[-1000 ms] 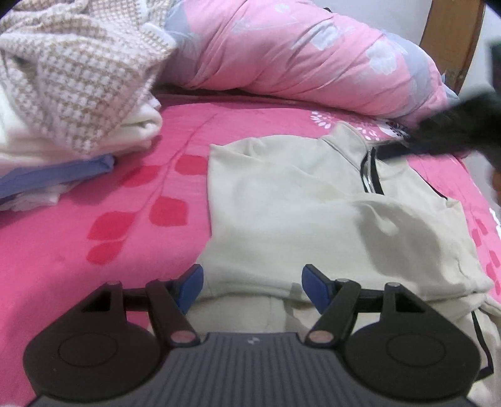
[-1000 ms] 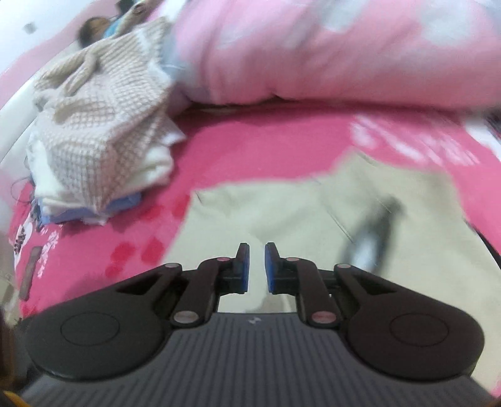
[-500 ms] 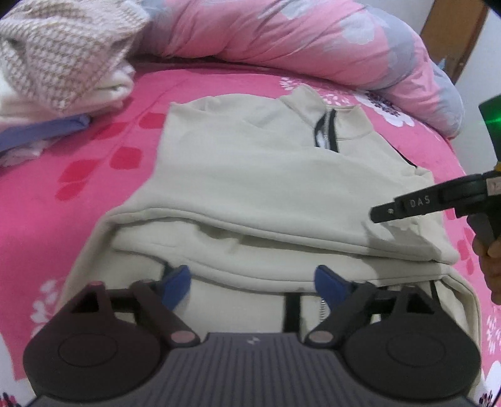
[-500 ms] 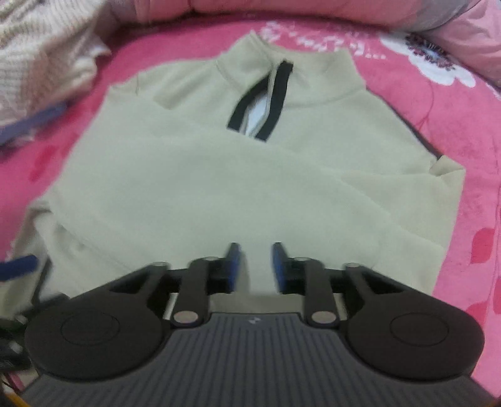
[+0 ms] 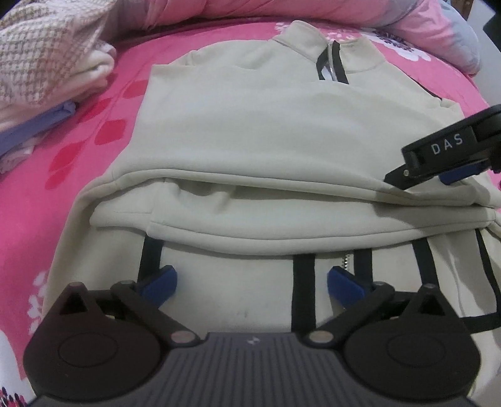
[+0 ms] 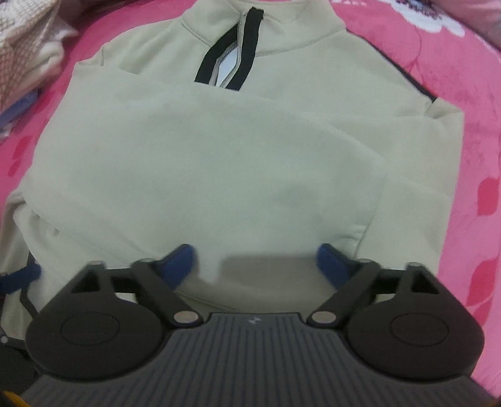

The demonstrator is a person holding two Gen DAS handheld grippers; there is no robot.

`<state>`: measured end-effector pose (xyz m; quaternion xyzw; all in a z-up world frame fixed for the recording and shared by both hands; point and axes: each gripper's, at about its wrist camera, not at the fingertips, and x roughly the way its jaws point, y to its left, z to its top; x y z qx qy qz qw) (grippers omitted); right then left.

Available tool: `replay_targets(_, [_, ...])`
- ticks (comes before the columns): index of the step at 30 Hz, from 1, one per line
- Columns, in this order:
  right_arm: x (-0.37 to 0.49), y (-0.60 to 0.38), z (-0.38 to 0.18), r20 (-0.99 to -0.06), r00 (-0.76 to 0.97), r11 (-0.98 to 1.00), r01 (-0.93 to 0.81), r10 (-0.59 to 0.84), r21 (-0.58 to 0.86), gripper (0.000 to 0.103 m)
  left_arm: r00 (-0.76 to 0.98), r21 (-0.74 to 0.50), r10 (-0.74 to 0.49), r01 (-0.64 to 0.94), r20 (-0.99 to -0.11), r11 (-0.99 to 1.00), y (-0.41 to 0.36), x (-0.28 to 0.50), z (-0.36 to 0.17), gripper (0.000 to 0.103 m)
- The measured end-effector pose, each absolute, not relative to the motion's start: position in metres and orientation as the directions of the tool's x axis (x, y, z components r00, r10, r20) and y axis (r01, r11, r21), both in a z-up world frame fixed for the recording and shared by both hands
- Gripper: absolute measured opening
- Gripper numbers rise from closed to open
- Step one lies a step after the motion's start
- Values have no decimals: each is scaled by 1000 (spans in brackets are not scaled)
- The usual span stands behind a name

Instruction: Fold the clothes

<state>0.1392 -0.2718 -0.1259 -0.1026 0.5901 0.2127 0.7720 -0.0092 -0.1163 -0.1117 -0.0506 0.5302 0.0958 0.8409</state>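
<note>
Cream half-zip sweatshirt (image 5: 281, 125) lies flat on the bed (image 5: 62, 188), which has a pink sheet with red leaf print; collar at the far end, black-trimmed zipper (image 5: 333, 62) partly open, near hem toward both cameras. Both sleeves are folded across the chest, giving 2 stacked horizontal fold edges in the left wrist view, with black vertical stripes (image 5: 302, 297) showing on the lower body panel below them. Left tongs (image 5: 252, 283) stand wide apart over the lower hem area, jaws have just been opening, blue pads (image 5: 159, 281) clear of each other with only flat cloth lying under the gap, nothing pinched. Right tongs (image 6: 256, 263) also spread wide, jaws have just been opening, hovering over the folded sleeve layer at the garment's right side; left pad is motion-blurred, nothing gripped. In the left wrist view the right tongs (image 5: 447, 156) come in from the right edge, a black finger marked DAS with a blue pad, right at the sleeve fold edge; contact with the cloth cannot be told. In the right wrist view a blue pad of the left tongs (image 6: 18, 275) shows at the left edge. Stack of folded clothes (image 5: 40, 69) sits on the bed left of the sweatshirt, apart from it: checked beige knit on top, white and lilac pieces under. Pink floral quilt (image 5: 313, 12) bunched along the far side behind the collar.
</note>
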Motion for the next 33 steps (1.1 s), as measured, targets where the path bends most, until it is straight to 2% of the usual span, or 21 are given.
replay_targets(7, [132, -269, -129, -952, 240, 909, -408, 192, 81, 101, 415, 0, 95, -221, -905, 975, -114, -8, -112, 103])
replay_targets(17, [128, -270, -132, -948, 251, 919, -384, 194, 86, 102, 408, -1, 90, -218, -909, 976, -114, -6, -112, 103])
replay_targets(25, [128, -283, -134, -935, 253, 917, -371, 249, 144, 102, 355, -11, 55, -182, -933, 983, -109, 1, -107, 103])
replay_targets(33, [132, -284, -140, -925, 230, 872, -458, 302, 171, 102, 395, 3, 53, -124, -917, 992, -95, 15, -72, 103])
